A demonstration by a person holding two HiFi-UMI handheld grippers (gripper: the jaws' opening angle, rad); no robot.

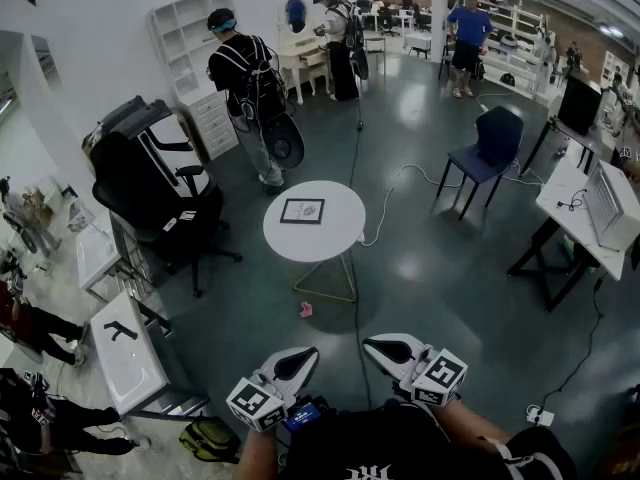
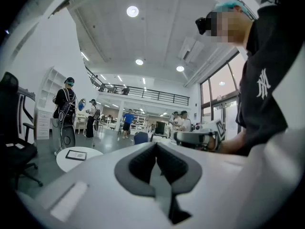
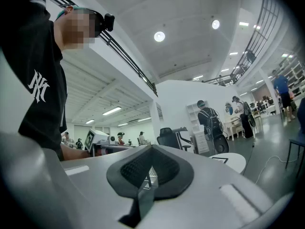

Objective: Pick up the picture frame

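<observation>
Your left gripper (image 1: 296, 365) and right gripper (image 1: 393, 351), jaws together and empty, are held level at your chest: the frame (image 1: 302, 211) lies well apart on the table (image 1: 283, 245), not yet approached.

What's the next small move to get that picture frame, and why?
Probably step toward the round white table: the picture frame lies flat on it, well beyond the left gripper and right gripper, both shut and empty near the body.

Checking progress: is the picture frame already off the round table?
No, the frame lies flat on the table, with nothing touching it.
</observation>
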